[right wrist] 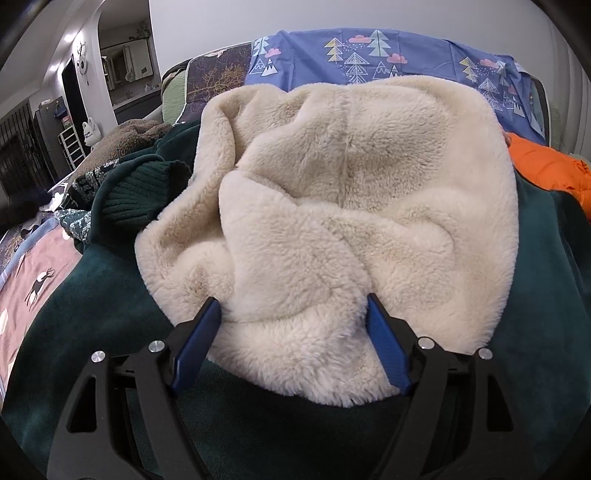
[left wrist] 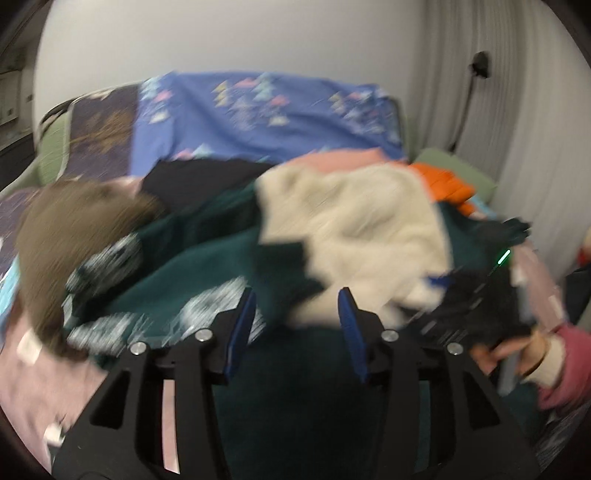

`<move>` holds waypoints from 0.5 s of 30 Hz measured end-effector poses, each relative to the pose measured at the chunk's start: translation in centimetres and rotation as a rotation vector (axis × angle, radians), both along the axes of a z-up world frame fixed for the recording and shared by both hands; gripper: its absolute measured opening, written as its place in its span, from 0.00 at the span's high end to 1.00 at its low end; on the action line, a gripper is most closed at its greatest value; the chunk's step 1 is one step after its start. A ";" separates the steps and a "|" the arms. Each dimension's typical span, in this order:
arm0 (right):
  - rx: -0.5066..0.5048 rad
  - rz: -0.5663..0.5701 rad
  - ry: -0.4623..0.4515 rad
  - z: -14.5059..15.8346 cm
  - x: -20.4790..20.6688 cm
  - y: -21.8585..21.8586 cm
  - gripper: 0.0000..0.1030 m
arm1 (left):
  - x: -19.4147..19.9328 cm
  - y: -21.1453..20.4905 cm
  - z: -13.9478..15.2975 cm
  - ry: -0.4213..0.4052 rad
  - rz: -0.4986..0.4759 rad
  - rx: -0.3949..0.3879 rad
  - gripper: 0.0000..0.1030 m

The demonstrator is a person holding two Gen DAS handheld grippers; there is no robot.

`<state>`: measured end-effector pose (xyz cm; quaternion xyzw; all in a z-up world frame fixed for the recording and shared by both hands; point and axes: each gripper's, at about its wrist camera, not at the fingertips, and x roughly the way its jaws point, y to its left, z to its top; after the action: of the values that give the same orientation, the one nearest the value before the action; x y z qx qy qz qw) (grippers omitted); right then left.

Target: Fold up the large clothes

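Right gripper [right wrist: 291, 317] spread wide, jaws either side of a bulge of cream fleece [right wrist: 332, 206], not clamped on it. Left gripper [left wrist: 297, 314] apart too, hovering over the dark green garment [left wrist: 207, 258], view blurred. Fleece sits atop that green garment on the bed [right wrist: 33, 280], pink deer-print cover showing left. Orange jacket [right wrist: 546, 166] beyond, right. Blue tree-print sheet [right wrist: 369, 51] drapes the back, pale wall [right wrist: 332, 14] behind.
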<state>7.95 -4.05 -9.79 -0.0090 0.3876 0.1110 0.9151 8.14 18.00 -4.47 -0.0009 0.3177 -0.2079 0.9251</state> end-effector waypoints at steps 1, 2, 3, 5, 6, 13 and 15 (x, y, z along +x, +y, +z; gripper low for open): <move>0.002 0.001 -0.001 0.1 0.0 0.0 0.23 | -0.7 1.2 -0.8 0.017 0.042 0.009 0.53; -0.011 0.001 -0.003 0.4 -0.2 0.1 0.23 | -1.0 2.5 -1.3 0.030 0.079 -0.002 0.52; -0.035 0.003 -0.005 0.7 -0.4 0.3 0.23 | -1.6 3.4 -1.4 0.036 0.104 -0.017 0.51; -0.132 0.051 -0.072 2.8 -1.4 1.8 0.23 | -2.7 5.9 -2.2 0.038 0.173 -0.056 0.49; -0.165 0.091 -0.117 3.6 -2.0 2.7 0.23 | -3.2 6.6 -2.4 0.034 0.192 -0.058 0.48; -0.672 0.558 -0.364 2.7 -4.7 14.8 0.18 | -4.0 11.2 -4.3 0.060 0.381 -0.041 0.50; -0.820 0.586 -0.400 -0.1 -3.7 17.4 0.18 | -4.4 12.1 -4.3 0.054 0.410 -0.068 0.50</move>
<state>4.22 13.32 -9.84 -0.4941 0.1985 0.1975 0.8231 3.77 30.10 -8.82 -0.1025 0.3283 -0.0258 0.9386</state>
